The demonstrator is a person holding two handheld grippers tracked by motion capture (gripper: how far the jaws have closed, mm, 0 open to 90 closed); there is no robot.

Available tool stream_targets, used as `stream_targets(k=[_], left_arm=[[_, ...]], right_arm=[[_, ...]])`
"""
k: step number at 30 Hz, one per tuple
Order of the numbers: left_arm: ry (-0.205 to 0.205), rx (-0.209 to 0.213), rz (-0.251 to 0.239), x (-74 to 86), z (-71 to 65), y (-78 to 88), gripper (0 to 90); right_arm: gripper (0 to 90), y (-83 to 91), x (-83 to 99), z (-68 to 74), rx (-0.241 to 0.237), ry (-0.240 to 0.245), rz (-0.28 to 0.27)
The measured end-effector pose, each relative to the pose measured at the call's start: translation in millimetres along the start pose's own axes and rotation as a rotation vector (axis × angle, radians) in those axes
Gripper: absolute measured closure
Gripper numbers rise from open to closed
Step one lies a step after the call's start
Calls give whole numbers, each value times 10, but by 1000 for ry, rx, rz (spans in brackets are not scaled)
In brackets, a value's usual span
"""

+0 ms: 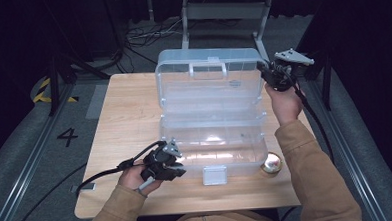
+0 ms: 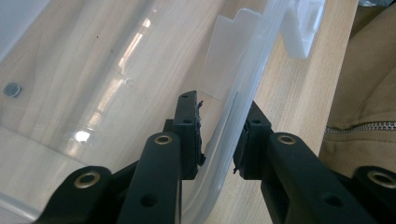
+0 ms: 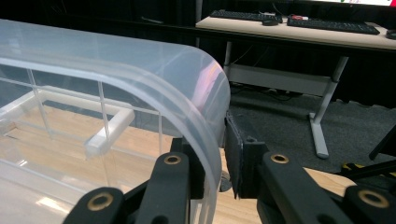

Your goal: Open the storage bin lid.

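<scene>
A clear plastic box (image 1: 213,140) stands on the wooden table (image 1: 129,118) with its lid (image 1: 208,85) swung up and back. My left gripper (image 1: 179,169) is at the base's near left corner. In the left gripper view its jaws (image 2: 219,140) straddle the box's wall (image 2: 243,74) and are shut on it. My right gripper (image 1: 262,70) is at the lid's far right corner. In the right gripper view it (image 3: 217,158) is shut on the lid's curved rim (image 3: 205,93), with one pad inside and one outside.
A white latch (image 1: 214,175) hangs at the box's front. A shiny brass-coloured round object (image 1: 271,163) lies by the near right corner. A small dark disc (image 2: 11,88) shows through the box floor. The table's near edge is close behind the left hand. A desk (image 3: 299,23) stands beyond.
</scene>
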State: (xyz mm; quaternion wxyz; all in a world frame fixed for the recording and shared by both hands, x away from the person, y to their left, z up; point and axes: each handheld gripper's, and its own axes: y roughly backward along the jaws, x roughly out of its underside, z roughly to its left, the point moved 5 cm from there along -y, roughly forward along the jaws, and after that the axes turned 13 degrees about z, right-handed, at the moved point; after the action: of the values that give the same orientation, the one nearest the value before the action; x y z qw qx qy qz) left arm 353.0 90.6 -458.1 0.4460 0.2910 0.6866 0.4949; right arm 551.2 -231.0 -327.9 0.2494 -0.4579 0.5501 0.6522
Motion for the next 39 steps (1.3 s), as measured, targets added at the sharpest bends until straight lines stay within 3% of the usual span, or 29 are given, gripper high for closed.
stream_targets(k=[12,16,21,27,39], left_arm=[[-15,-12,-12,0,-8,-3,737],[-75,-91,-46,21,-33,-18,710],[-39,-41,-41,8,-16,-9,717],[-49,-40,-43,11,-10,-5,725],[-28,-15,-72,16,-11,-6,727]], right_arm=[[785,-140,-36,-56,-20,-9,18],[785,-187,-44,-70,-22,-8,21],[785,-246,-50,-88,-31,-16,23],[784,-324,-56,-115,-38,-19,30],[791,-508,-69,-166,-48,-29,68]])
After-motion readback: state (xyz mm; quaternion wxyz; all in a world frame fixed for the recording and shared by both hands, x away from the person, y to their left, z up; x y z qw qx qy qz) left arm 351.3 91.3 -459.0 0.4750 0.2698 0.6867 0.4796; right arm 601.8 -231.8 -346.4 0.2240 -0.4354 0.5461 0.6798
